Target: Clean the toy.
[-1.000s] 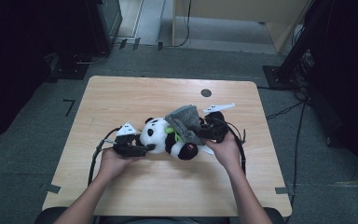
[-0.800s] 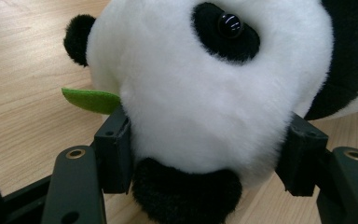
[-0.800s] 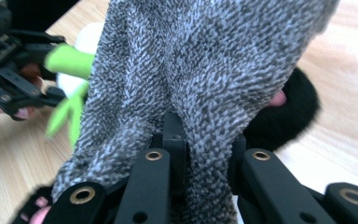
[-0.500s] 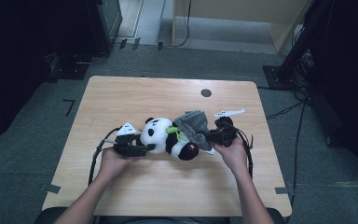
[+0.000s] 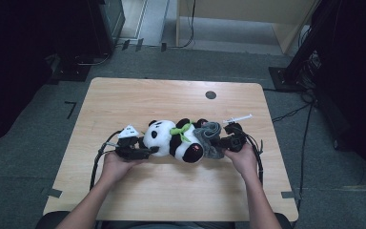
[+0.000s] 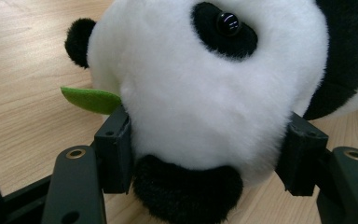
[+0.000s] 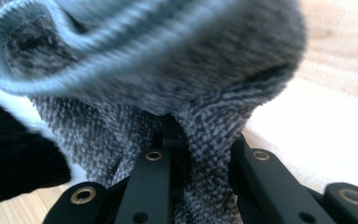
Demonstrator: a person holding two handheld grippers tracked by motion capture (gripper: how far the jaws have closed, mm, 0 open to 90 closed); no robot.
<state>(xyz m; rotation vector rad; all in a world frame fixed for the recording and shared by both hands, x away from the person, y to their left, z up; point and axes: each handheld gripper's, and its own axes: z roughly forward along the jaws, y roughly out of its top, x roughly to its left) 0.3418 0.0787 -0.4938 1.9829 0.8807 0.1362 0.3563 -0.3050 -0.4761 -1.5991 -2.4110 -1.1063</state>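
A plush panda is laid on its side near the middle of the wooden worktop. Its head is clamped between the jaws of the left gripper. A grey knitted sock, bunched against the panda's lower end, is pinched by the right gripper.

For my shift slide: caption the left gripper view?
Left gripper clamps the plush panda's white head between both jaws, above the wooden table.
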